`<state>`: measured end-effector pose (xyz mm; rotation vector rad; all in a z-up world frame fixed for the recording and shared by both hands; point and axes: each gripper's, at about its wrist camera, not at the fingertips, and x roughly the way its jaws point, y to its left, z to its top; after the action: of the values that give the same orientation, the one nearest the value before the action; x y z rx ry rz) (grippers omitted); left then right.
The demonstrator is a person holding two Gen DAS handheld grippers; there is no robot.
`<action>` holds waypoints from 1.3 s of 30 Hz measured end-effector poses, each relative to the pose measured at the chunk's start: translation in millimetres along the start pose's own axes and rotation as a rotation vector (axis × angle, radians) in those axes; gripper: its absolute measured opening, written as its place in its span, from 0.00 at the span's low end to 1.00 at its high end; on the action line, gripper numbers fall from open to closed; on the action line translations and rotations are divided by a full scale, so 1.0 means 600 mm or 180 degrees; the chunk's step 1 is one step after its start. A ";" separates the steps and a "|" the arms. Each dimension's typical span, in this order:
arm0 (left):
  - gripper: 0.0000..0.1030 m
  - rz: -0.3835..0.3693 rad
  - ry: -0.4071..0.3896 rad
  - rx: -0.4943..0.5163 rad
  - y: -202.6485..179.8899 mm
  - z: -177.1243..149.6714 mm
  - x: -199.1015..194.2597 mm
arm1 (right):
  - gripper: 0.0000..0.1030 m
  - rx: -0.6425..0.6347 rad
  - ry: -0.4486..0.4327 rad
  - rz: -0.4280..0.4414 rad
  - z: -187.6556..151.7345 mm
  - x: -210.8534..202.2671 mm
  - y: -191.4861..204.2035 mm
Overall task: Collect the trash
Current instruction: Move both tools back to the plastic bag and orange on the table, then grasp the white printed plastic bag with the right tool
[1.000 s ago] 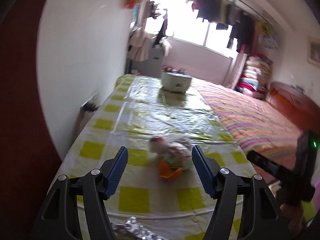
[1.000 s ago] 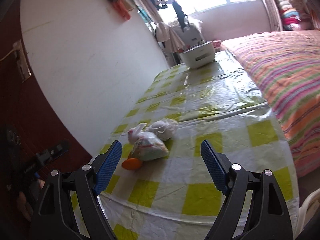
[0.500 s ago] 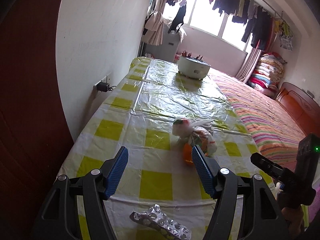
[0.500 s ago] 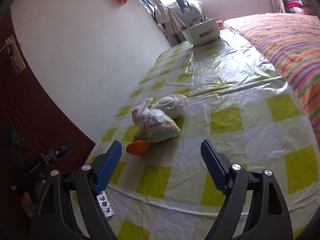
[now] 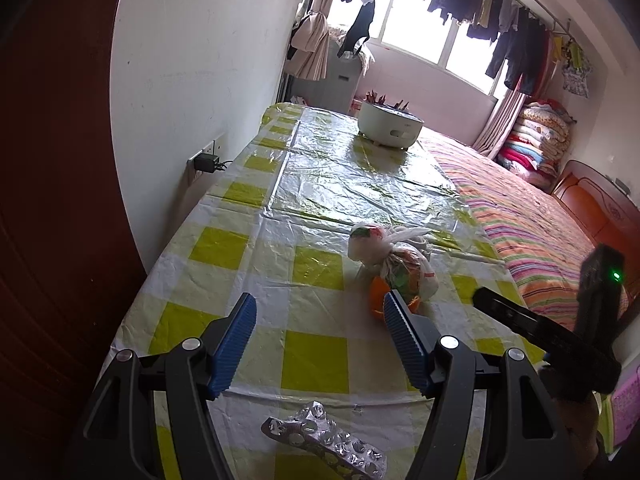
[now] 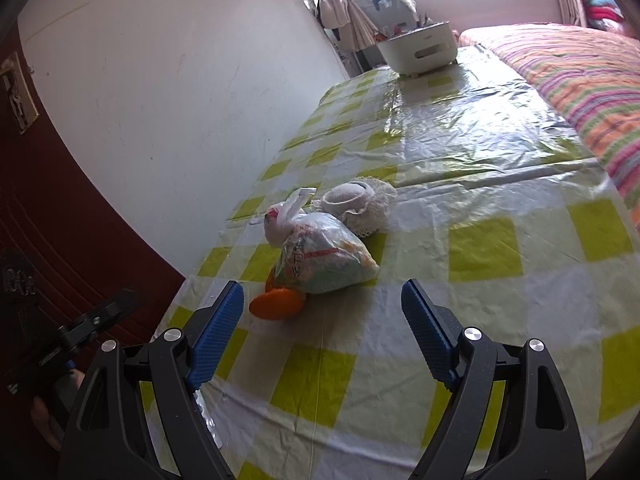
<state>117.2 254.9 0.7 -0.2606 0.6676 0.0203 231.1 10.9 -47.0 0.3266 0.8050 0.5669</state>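
Fingers of the right gripper (image 6: 322, 334) and left gripper (image 5: 318, 342) gape wide, empty. Knotted trash bag (image 6: 324, 260) lies on the surface beside the orange peel (image 6: 276, 305); likely light, soft, slippery, so pinch its knot.

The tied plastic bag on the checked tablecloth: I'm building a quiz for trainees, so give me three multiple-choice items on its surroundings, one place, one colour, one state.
1. Where does the silver blister pack lie?
A. at the table's near edge
B. beside the white pot
C. on the bed

2. What colour is the peel-like piece against the tied clear plastic bag?
A. blue
B. orange
C. purple

3. How stand both grippers?
A. shut on the bag
B. shut on nothing
C. open, holding nothing

Answers:
1 A, it lies just below the left gripper.
2 B, it is bright orange.
3 C, the left gripper and right gripper show wide gaps with only yellow-checked tablecloth between.
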 end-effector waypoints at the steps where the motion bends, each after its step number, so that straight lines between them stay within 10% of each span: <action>1: 0.62 0.0000 0.0000 0.0003 0.000 0.000 0.000 | 0.78 0.0014 0.0025 0.0008 0.003 0.007 0.000; 19: 0.62 0.0039 0.0005 -0.0045 0.013 0.004 0.002 | 0.82 -0.0197 0.0408 -0.0415 0.069 0.170 0.034; 23: 0.62 0.0047 0.0015 -0.0030 0.012 0.004 0.004 | 0.63 -0.0296 0.0498 -0.0443 0.061 0.188 0.043; 30: 0.62 0.0081 0.0042 -0.0011 0.011 0.003 0.007 | 0.56 -0.0297 0.0539 -0.0229 0.040 0.150 0.044; 39: 0.62 0.0046 0.0155 0.0045 -0.001 -0.003 0.019 | 0.55 0.0685 0.0606 0.0605 0.004 0.061 -0.012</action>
<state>125.2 253.1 -7.4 -0.2434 0.7179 0.0231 255.9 26.6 -70.0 0.5572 1.0286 0.6980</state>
